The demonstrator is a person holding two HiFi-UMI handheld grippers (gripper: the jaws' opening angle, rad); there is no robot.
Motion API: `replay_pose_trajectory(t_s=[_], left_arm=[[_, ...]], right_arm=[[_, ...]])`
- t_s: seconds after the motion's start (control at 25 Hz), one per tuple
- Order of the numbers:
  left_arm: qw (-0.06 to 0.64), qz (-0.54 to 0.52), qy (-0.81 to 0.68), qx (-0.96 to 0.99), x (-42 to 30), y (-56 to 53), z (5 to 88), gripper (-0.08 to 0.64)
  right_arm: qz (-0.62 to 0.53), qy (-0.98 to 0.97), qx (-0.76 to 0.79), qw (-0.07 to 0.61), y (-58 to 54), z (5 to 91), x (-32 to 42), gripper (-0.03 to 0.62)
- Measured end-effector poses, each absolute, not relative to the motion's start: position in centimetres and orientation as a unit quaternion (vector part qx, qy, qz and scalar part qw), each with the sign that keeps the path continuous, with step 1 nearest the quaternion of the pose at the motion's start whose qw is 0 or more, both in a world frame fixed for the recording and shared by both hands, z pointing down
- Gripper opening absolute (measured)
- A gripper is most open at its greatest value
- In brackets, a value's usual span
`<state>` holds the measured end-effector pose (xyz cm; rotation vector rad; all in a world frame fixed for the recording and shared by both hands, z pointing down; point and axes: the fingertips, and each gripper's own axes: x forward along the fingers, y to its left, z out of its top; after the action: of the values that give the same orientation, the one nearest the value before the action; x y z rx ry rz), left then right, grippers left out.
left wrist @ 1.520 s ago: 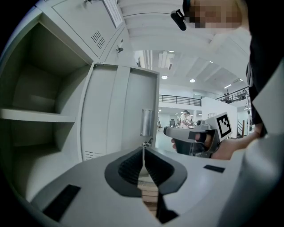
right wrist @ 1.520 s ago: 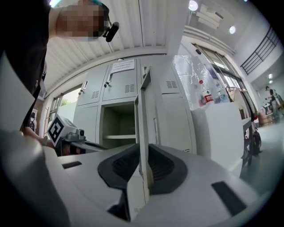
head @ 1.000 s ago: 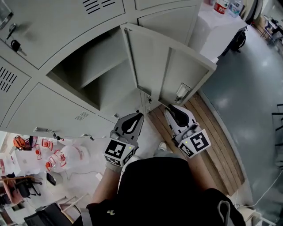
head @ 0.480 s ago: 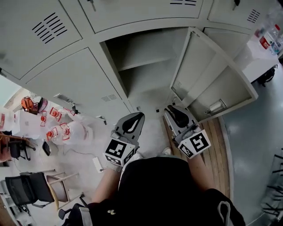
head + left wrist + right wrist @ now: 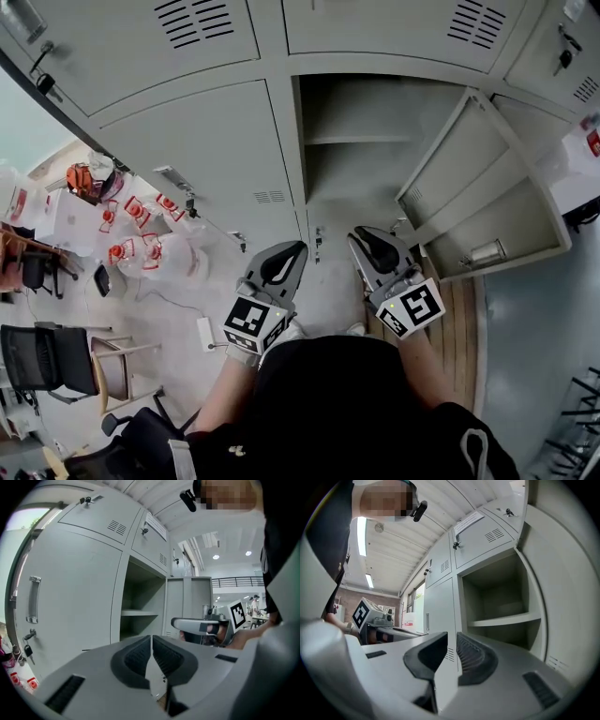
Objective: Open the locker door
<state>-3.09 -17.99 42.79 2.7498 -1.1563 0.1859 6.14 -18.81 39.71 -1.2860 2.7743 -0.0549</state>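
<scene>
The locker compartment (image 5: pixel 361 155) stands open, showing one shelf (image 5: pixel 352 139) inside. Its grey door (image 5: pixel 469 202) is swung out to the right, with a small handle (image 5: pixel 486 253) near its free edge. Both grippers are held low in front of the person's body, apart from locker and door. My left gripper (image 5: pixel 292 247) is shut with nothing in it; in its own view its pads (image 5: pixel 136 656) meet in front of the compartment (image 5: pixel 140 625). My right gripper (image 5: pixel 361 234) has its jaws a narrow slit apart with nothing between them, and the compartment (image 5: pixel 497 602) lies ahead of it.
Closed locker doors surround the opening, one with a long handle (image 5: pixel 173 178) at the left, and keys (image 5: pixel 42 80) hang in an upper lock. Red-and-white bags (image 5: pixel 131 244) and chairs (image 5: pixel 56 361) stand on the floor at left. A wooden platform (image 5: pixel 466 323) runs under the open door.
The head view has swung left, so the open compartment and its door now sit further right in the picture. Both grippers keep the same place before the body.
</scene>
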Motion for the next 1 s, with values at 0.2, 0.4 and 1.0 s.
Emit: replay_pose_trajectory(t_s=[0.2,0.4,1.0], left_arm=[[0.077,0.064,-0.39,0.915,-3.5,-17.6,42.5,0.029],[0.072,0.064,-0.388,0.917,-3.6,-17.8,42.5,0.029],[0.077,0.069,-0.377,0.92,-2.8,-17.9,43.0,0.029]], right_arm=[[-0.01,0.908,-0.419,0.032,-18.7,39.6,5.5,0.064],[-0.012,0.905,-0.424,0.023,-18.8,40.3,5.4,0.06],[-0.013,0.9,-0.435,0.023,-18.7,40.2,6.6,0.06]])
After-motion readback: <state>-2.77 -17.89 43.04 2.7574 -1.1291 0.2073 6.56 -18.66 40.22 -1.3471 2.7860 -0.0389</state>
